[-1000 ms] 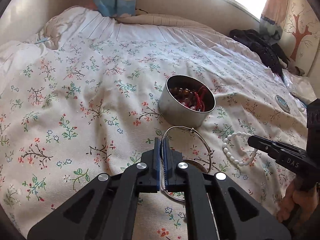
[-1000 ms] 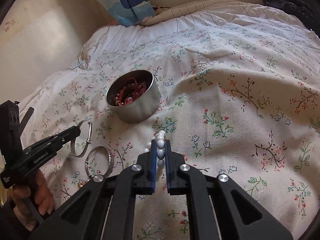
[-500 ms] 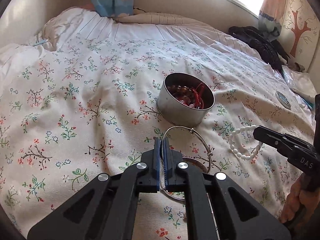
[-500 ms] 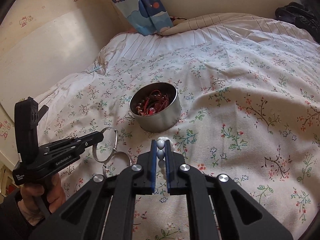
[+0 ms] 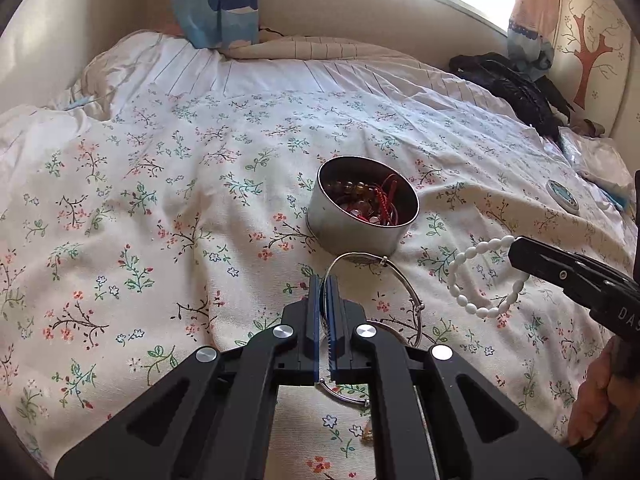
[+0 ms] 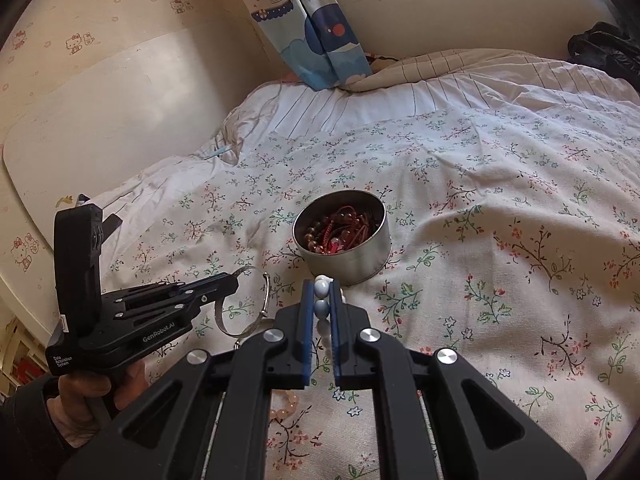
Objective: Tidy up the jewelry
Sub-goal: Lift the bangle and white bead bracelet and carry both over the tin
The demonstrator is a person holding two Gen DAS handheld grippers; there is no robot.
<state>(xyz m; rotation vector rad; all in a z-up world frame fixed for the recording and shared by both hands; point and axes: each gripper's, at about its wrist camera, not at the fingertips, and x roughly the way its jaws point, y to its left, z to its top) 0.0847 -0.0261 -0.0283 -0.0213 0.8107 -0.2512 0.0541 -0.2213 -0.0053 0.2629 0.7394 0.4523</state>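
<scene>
Jewelry is sitting partly in a round metal tin (image 5: 360,216) on the floral bedspread (image 5: 160,200), and partly in our two grippers; the tin is holding red cords and brown beads and is standing upright near the middle of the bed. We are holding the left gripper (image 5: 324,292) just in front of the tin, its fingers pressed together on the thin rim of a silver bangle (image 5: 384,268), which is looping out to the right of the fingertips with its far edge lying just beside the tin's base. We are holding the right gripper (image 6: 322,296) with its fingers clamped on a white bead bracelet (image 5: 480,276); from the left wrist view the bracelet is hanging as an open loop from the gripper's tip, clear of the bedspread and to the right of the tin and the bangle. In the right wrist view two pale beads are showing between the blue pads, just in front of the tin's near wall. A pink bead bracelet (image 6: 286,406) is lying on the bedspread below the right gripper, partly hidden by its frame. A hand (image 6: 92,392) is gripping the left gripper's handle at the lower left of that view. A small round lid-like disc (image 5: 562,196) is lying well apart to the right, near dark clothing (image 5: 516,88) by the window
</scene>
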